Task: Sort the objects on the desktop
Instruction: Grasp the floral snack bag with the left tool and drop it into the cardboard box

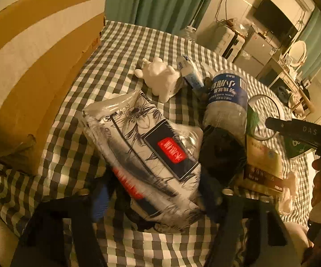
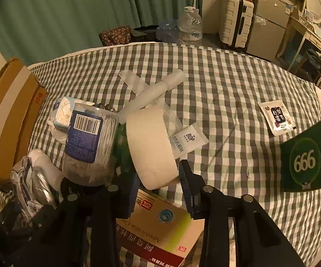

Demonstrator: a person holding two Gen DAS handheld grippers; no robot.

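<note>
My left jaws (image 1: pixel 153 202) straddle the printed wrapped packet (image 1: pixel 147 155) on the checkered tabletop (image 1: pixel 124 51), seemingly gripping it, though blur hides the contact. My right jaws (image 2: pixel 160 191) stand narrow around the tape roll (image 2: pixel 151 146), apparently untouched, above the medicine box (image 2: pixel 160 233).

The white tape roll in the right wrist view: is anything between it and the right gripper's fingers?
Nothing visible. The white tape roll already sits between the right gripper fingers, above the red-and-white medicine box.
</note>
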